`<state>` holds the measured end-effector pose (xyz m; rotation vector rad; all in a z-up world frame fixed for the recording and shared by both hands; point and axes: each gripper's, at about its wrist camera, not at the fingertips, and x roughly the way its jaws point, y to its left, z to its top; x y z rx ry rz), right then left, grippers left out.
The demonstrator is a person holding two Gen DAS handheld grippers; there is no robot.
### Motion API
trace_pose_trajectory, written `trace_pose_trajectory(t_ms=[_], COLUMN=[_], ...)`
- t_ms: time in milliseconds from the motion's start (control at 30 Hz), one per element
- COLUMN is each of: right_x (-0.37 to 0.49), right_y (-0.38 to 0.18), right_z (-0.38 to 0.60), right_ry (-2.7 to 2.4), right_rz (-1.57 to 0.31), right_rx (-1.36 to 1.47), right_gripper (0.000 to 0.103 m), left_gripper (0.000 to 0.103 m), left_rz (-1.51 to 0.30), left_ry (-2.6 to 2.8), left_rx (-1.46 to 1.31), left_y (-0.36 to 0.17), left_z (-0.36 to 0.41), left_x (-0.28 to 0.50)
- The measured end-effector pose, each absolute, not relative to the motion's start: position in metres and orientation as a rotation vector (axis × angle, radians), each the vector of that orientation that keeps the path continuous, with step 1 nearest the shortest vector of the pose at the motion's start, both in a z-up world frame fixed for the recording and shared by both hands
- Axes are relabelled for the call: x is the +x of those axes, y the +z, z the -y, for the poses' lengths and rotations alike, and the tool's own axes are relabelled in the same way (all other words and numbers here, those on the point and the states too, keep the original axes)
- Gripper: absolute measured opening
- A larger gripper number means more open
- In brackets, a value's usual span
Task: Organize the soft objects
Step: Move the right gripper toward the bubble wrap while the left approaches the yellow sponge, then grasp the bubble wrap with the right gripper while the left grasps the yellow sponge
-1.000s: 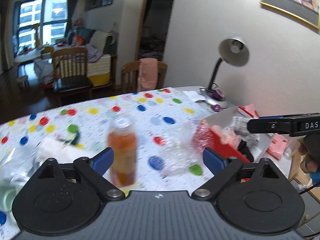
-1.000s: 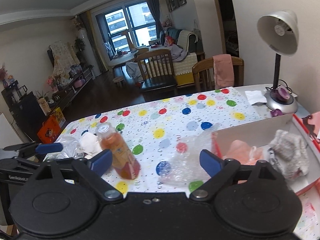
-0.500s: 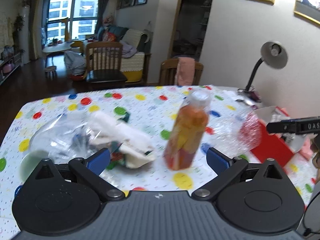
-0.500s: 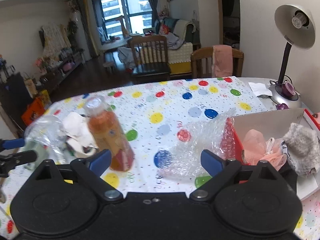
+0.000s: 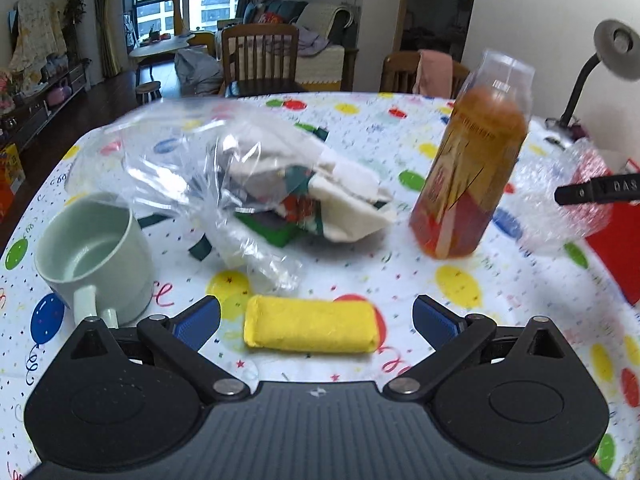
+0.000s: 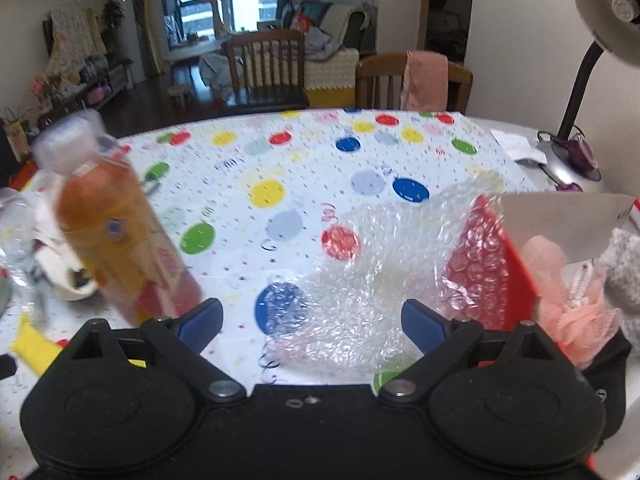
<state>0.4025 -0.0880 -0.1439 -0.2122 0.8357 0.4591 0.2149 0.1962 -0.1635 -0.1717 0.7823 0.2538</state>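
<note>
My left tongs [image 5: 316, 316] stand spread wide over the dotted surface [image 5: 400, 272], gripping nothing, with the yellow sponge [image 5: 310, 330] lying flat on the cloth in the gap between the two blue pads, clear of both. The tool tilts steeply down toward the surface. The sponge is a soft, rounded oblong, bright yellow with a fuzzy skin, its long side running left to right. Beyond it, farther off, a clear plastic bag [image 5: 180, 168] sprawls over a heap of white, green and red cloth [image 5: 320, 196]. A pale green mug [image 5: 94, 256] stands upright near the left pad, handle toward me, and an orange drink bottle [image 5: 468, 176] stands to the right of the cloth heap.

My right tongs [image 6: 312, 322] are likewise parted and empty, angled down over a crumpled sheet of bubble wrap [image 6: 380, 272] that lies on the surface between and just beyond the pads; I cannot tell whether either pad touches it. The wrap leans against the near left corner of a red box [image 6: 516, 276] on the right, which holds a pink mesh puff [image 6: 576, 320] and a grey fuzzy item [image 6: 624, 268]. The tip of the right tool shows at the right edge of the left view, in front of the wrap. A desk lamp [image 6: 600, 40] stands far right.
</note>
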Motion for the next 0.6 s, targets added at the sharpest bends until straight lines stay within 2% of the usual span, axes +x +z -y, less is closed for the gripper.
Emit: trace_pose_trajectory(t_ms=[400, 600], right_x=[0.430, 0.434], right_y=[-0.184, -0.196], right_z=[0.077, 0.076], right_ry=[0.406, 0.402], right_rz=[-0.892, -0.926], right_rx=[-0.245, -0.246], right_gripper=[0.095, 0.089], left_gripper=[0.103, 0.103], left_rz=[-0.849, -0.880], left_ry=[0.268, 0.268], left_rx=[-0.105, -0.123], left_y=[-0.194, -0.202], left_z=[-0.190, -0.194], left_x=[0.234, 0.242])
